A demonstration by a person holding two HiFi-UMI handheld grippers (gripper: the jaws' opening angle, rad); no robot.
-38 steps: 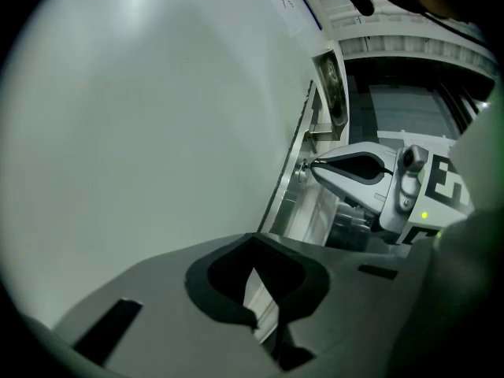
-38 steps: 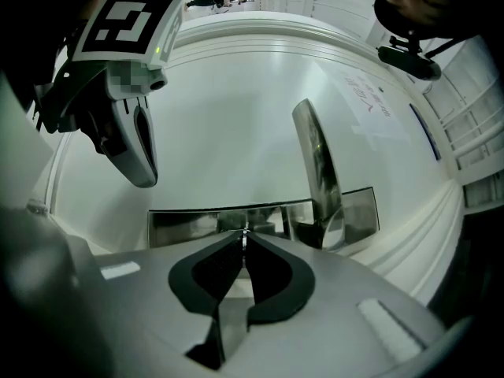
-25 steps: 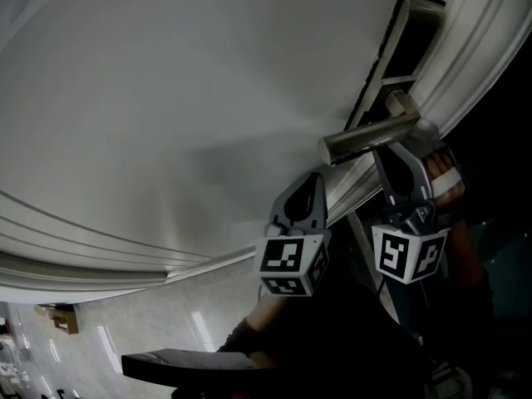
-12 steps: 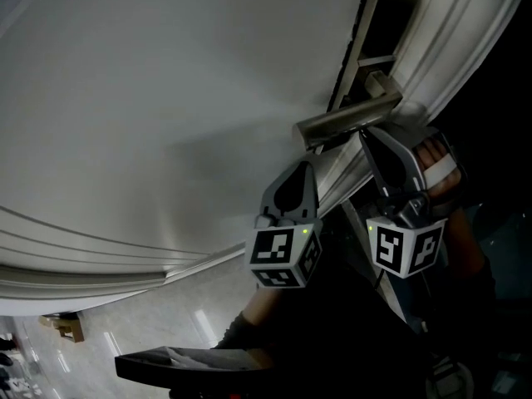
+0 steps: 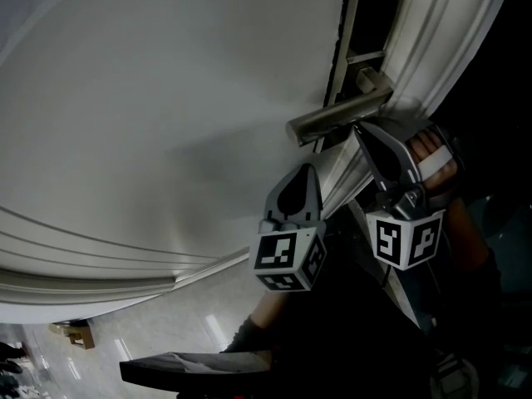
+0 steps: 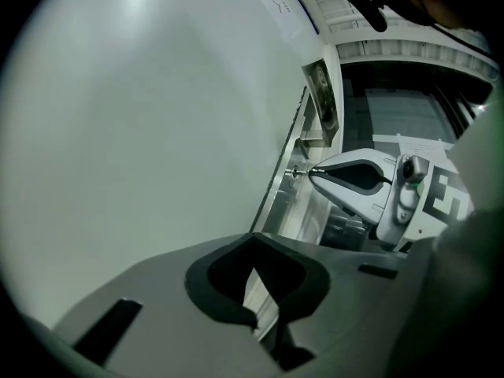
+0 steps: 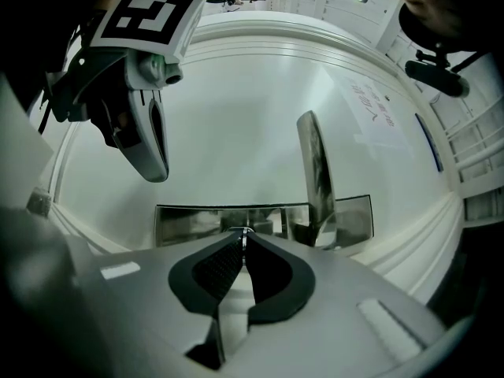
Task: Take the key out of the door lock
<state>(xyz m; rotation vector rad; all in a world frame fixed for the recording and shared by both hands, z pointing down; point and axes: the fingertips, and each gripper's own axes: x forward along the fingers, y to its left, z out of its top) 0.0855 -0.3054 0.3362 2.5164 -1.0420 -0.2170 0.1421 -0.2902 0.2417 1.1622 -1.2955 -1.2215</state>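
On the white door (image 5: pixel 166 98), a metal lever handle (image 5: pixel 337 116) sticks out over a shiny lock plate (image 7: pixel 189 223). My right gripper (image 7: pixel 244 238) is shut on the key (image 7: pixel 244 231), a thin metal sliver at the plate, just left of the handle (image 7: pixel 315 172). The left gripper view shows those right gripper tips (image 6: pixel 313 172) holding the key (image 6: pixel 298 172) against the lock. In the head view the right gripper (image 5: pixel 359 131) reaches under the handle, which hides the key. My left gripper (image 5: pixel 304 171) hangs shut and empty to the left, apart from the lock; its tips (image 6: pixel 253 241) meet.
The door frame's moulded edge (image 5: pixel 449 48) runs along the right, with darkness beyond it. Pale tiled floor (image 5: pixel 166 331) shows at the bottom left. A person's hand (image 5: pixel 432 160) grips the right gripper.
The head view has shifted, so the handle sits higher and further left in frame. Both grippers keep their places; the right one stays at the lock.
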